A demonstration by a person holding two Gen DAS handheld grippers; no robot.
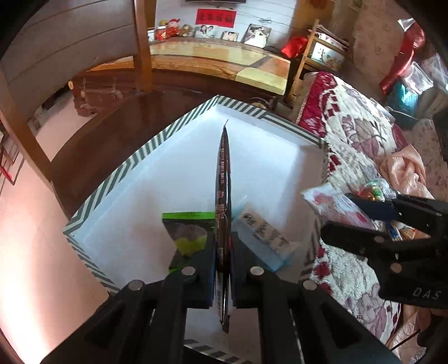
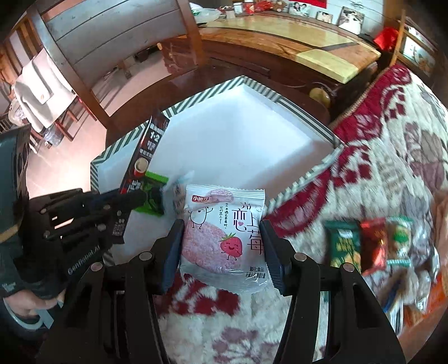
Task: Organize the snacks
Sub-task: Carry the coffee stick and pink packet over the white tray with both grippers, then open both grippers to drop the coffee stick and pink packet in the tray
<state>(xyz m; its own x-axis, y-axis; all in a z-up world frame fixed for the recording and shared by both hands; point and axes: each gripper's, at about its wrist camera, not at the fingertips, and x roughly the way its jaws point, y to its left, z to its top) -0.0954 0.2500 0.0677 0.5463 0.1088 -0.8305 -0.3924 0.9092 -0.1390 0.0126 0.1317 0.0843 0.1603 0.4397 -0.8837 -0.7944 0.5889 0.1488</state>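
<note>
Room: domestic interior, daylight, wooden furniture.
A long wooden counter [image 1: 212, 60] with a glossy amber top runs along the white back wall [image 1: 268, 14]. Framed photographs [image 1: 256, 35], a plush toy [image 1: 172, 28] and a red banner [image 1: 215, 17] sit on or above it. A wooden post [image 1: 142, 44] stands in front of the counter. The floor [image 1: 25, 224] is pale and reflects pinkish light. A red and cream floral blanket [image 1: 355, 140] covers the right side. A grey panelled surface [image 2: 112, 30] curves at upper left.
</note>
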